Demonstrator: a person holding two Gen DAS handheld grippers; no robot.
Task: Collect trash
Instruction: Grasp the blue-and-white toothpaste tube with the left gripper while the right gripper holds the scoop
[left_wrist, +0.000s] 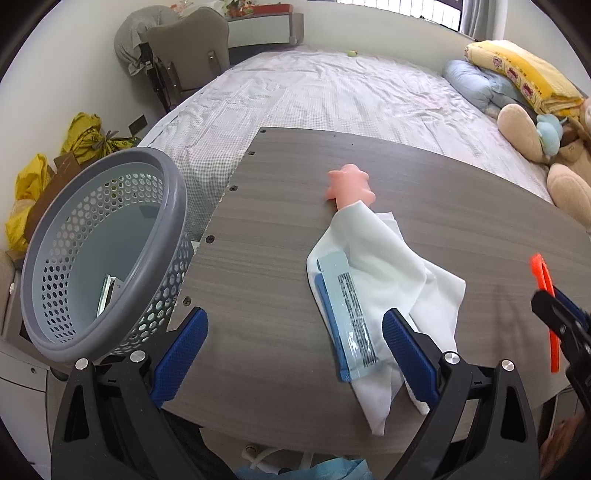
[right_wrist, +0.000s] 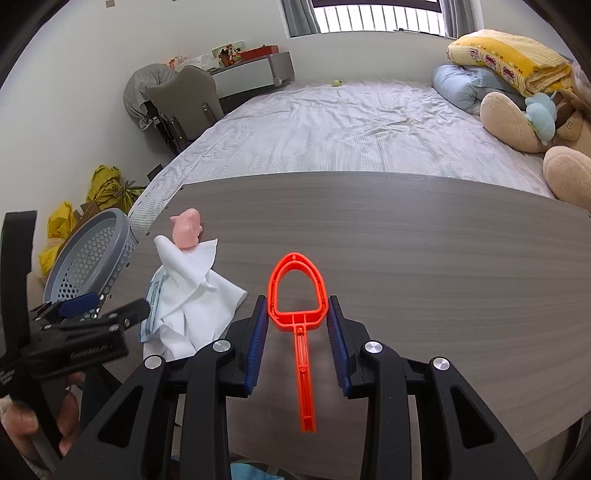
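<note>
Right gripper (right_wrist: 297, 314) clamps the orange plastic loop (right_wrist: 297, 291) above the table (right_wrist: 424, 258)'s near edge
Keep the squeeze firm toward the basket (left_wrist: 103, 254); left gripper (left_wrist: 291, 350) gapes wide, empty.

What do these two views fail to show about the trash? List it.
- Basket contents, left wrist view: the rim hides all but one wrapper; in the right wrist view the left gripper hides the inside.
- Blue packet print: too small to read.
- White tissue: covers part of the pink toy.
- Orange plastic frame, left wrist view: mostly hidden by the right gripper.
</note>
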